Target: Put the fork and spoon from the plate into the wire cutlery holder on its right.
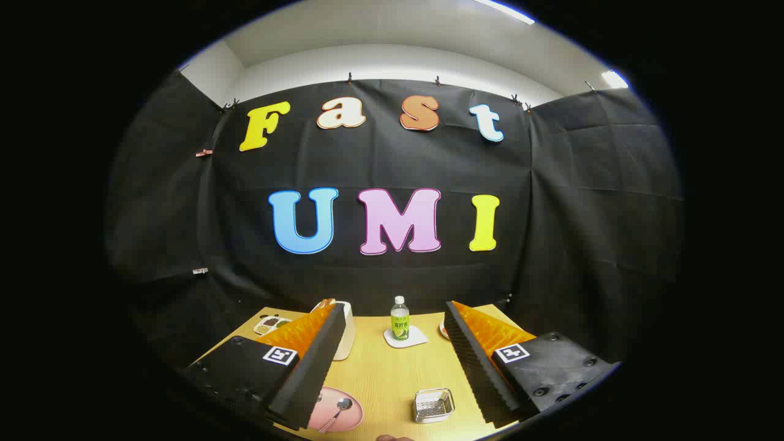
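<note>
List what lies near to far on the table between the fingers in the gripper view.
Nearest, the pink plate with a spoon on it and, to its right, the wire cutlery holder → bare table → green bottle on a white coaster. The gripper hangs open above.

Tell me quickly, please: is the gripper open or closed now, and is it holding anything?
Gripper: jaws open, holding nothing, above the table.

The gripper camera rides high above the near edge of the worktop (392, 373), facing forward toward the booth's back wall. Its wide-apart fingers (306, 373) frame five and seven o'clock, well above the worktop.
</note>
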A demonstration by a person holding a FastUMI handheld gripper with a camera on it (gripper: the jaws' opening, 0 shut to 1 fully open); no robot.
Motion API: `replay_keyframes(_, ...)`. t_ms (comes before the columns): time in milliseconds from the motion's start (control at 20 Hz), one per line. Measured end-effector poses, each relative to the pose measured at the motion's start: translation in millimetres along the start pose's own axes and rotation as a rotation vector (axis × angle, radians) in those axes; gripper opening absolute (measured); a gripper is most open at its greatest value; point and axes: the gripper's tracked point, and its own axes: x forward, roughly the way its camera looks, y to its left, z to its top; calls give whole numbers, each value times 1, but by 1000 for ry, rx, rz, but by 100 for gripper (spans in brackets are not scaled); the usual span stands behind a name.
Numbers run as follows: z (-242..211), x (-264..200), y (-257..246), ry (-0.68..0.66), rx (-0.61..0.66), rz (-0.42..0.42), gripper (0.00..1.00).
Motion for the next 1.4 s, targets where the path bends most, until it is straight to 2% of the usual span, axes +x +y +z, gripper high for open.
replay_keyframes(550, -32, 13, 5, 59, 19, 27, 100)
replay_keyframes(850, -46, 23, 5, 75, 5, 12, 100)
replay_keyframes(1250, -84, 30, 26, 174, -31, 58, 100)
replay_keyframes(1400, -115, 29, 45, 291, -50, 117, 100)
